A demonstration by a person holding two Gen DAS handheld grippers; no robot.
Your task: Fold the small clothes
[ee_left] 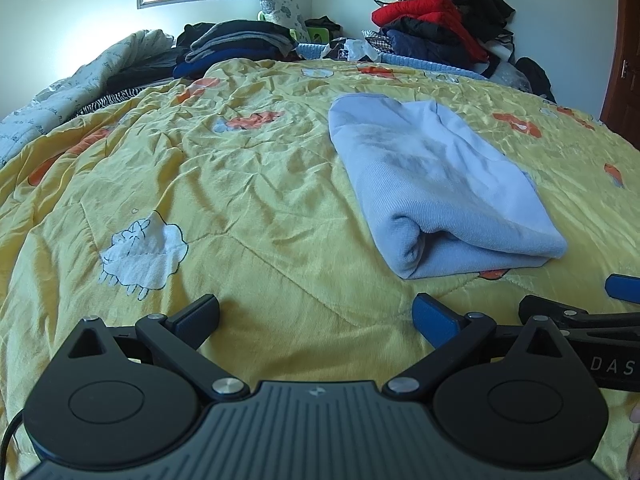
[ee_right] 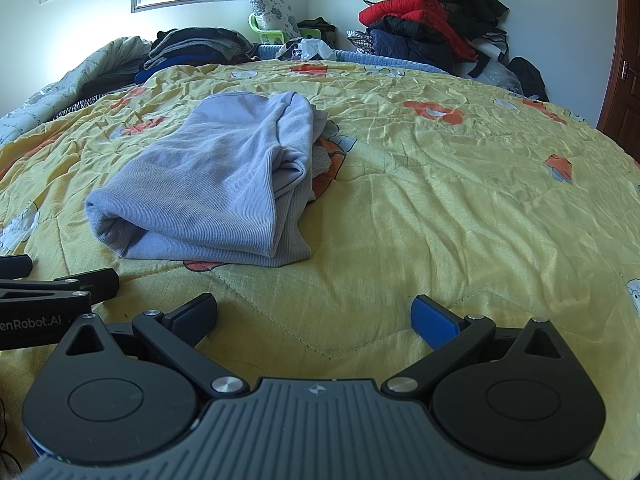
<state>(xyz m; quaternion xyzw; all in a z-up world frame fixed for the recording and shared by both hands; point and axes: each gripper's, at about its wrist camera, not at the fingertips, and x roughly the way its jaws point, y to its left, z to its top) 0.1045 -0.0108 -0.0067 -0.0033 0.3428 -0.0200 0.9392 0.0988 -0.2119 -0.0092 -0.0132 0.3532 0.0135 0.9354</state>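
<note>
A: What writing can be read?
B: On the body of the left hand-held gripper (ee_right: 56, 276), seen from the right wrist view, "enRobot.AI" shows, its start cut off. The right hand-held gripper (ee_left: 576, 294) shows "DAS", its end cut off.

A: How many garments are being folded?
B: One folded light-blue garment (ee_left: 432, 184) lies on the yellow quilt (ee_left: 248, 184), just beyond both tools. Past the quilt's far edge sit two clothes heaps: a dark stack (ee_left: 240, 46) and a red-and-black pile (ee_left: 440, 24).

A: And the tools?
B: Two; both stand with fingers spread wide, holding nothing, over the quilt's near edge.
</note>
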